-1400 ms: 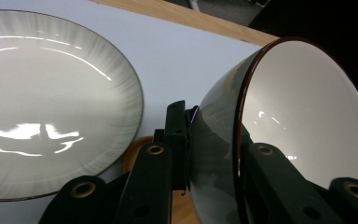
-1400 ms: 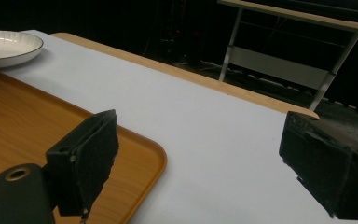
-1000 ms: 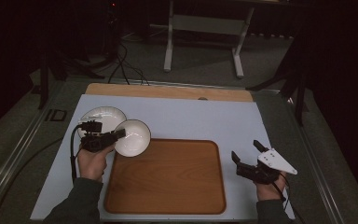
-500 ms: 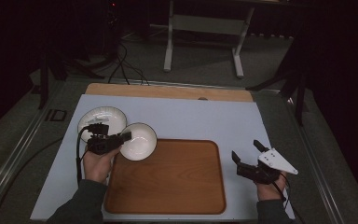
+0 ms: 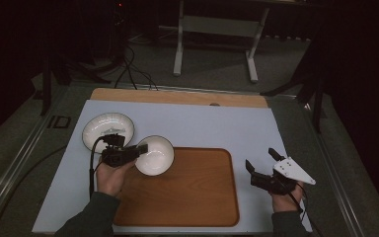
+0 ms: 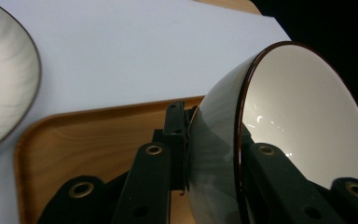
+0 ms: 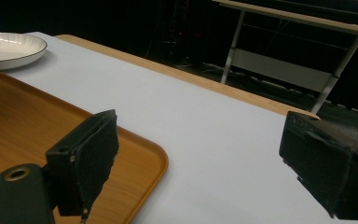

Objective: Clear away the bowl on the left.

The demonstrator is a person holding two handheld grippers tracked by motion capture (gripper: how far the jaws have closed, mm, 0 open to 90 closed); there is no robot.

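Starting far left: shallow white plate with a dark rim, flat on the pale desk, just beyond the tray's near-left corner; seen too at the left edge of the left gripper view and far left in the right gripper view. Just right of it, left hand coming up from the bottom edge, holding the left gripper with a black cable looping off its back. Left gripper clenched on the rim of a white bowl: one jaw outside the wall, one inside, clear in the left gripper view, bowl tipped on its side there, dark rim, pale glossy inside. Bowl over the tray's far-left corner, beside the plate, not clearly touching it; cannot tell whether resting on the tray or lifted off it. Wooden tray with rounded corners and a raised lip, lying mid-desk, bare apart from the bowl at its corner. Wooden strip along the desk's far edge. Right of the tray, right hand holding the right gripper, grey three-cornered plate on top. Right gripper released, jaws wide apart, nothing between them; in the right gripper view jaws spread over the tray's corner and the bare desk. Well apart from the bowl. Beyond the desk, dark floor with a pale metal stand.
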